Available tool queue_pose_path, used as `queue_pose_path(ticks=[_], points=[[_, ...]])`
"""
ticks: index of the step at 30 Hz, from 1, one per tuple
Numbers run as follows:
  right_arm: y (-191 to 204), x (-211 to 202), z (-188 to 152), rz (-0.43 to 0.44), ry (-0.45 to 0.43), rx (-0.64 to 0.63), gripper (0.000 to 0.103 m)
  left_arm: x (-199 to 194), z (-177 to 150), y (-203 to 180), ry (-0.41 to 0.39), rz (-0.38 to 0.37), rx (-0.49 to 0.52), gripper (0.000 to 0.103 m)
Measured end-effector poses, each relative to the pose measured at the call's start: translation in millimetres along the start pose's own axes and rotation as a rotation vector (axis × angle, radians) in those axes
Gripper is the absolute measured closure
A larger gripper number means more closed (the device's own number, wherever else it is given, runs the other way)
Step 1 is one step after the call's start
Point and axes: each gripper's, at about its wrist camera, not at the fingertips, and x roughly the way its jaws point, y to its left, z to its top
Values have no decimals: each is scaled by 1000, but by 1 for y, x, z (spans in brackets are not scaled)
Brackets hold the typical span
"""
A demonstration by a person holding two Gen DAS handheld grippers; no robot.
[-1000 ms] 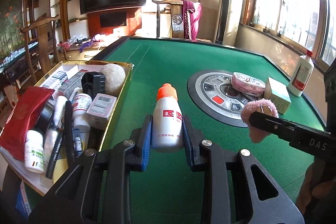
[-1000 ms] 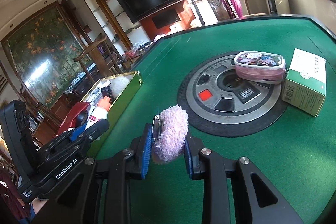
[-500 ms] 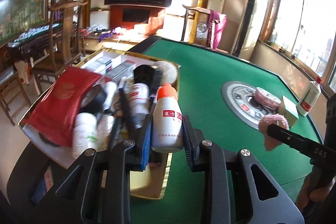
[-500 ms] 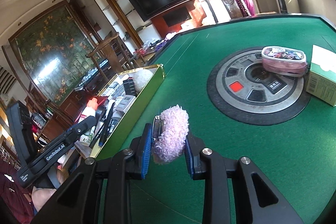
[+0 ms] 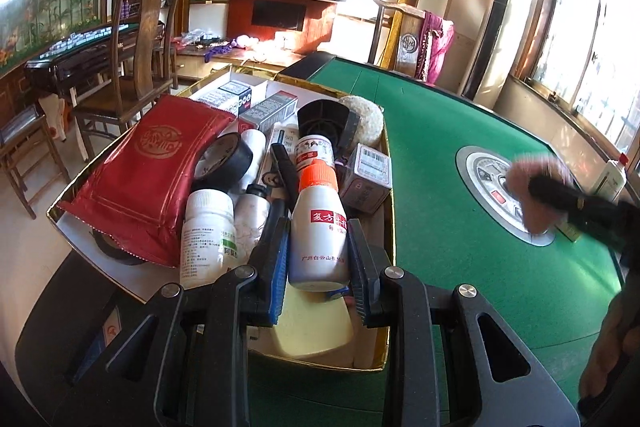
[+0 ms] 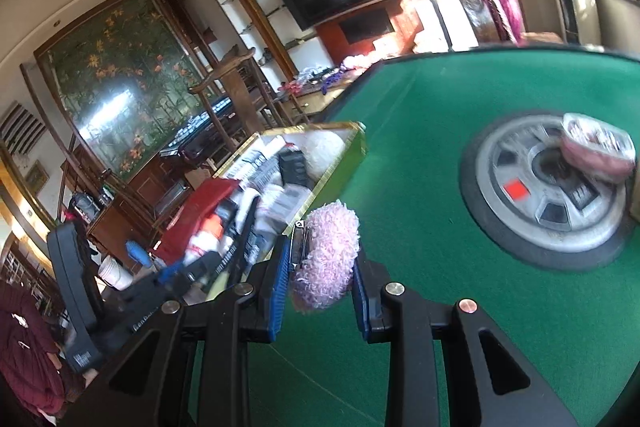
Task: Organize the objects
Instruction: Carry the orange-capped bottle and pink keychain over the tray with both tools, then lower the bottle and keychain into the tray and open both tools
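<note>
L gripper (image 5: 318,255) was pinched on a white bottle w/ orange cap (image 5: 319,227), held upright above the near end of the gold-rimmed box (image 5: 390,227). Directly below the bottle lay a pale yellow block (image 5: 312,331). Ahead-left of the L gripper, inside the box: red pouch (image 5: 152,171), black tape roll (image 5: 224,159), white pill bottle (image 5: 208,231). Ahead-right: small grey carton (image 5: 366,177).

R gripper (image 6: 320,267) was clamped on a pink fluffy puff (image 6: 326,253), held over the green table (image 6: 420,131), w/ the box just ahead-left. Ahead-right of it, a pink lidded container (image 6: 598,147) sat on the round centre panel (image 6: 532,227); blurred.
</note>
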Motion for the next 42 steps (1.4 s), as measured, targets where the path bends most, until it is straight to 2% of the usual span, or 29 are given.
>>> queue_pose_path(ticks=[6,9,12,16,23,27,32,36,38,40,42], points=[[43,46,54,38,7,-102,74,5,-1,-3,23,-15,21,76],[51,82,79,66,47,-91,74,8,0,-3,30,-12,32,77],[60,122,99,14,69,-135,74,13,1,-3,52,-3,40,77],[66,176,111,-16,150,-150,75,20,3,4,90,-15,17,77],[69,231,122,-123,217,-194,75,28,12,13,102,3,6,76],[65,248,117,-166,258,-205,75,29,13,13,98,3,6,76],[54,254,112,-161,296,-191,74,28,10,11,95,3,6,76],[48,243,116,-118,292,-140,72,26,10,12,100,4,-4,75],[45,232,118,-107,273,-130,69,27,11,11,104,1,-1,69],[46,225,117,-95,261,-140,63,25,10,9,98,2,1,56],[47,220,118,-95,254,-146,59,25,11,7,100,-9,0,49]])
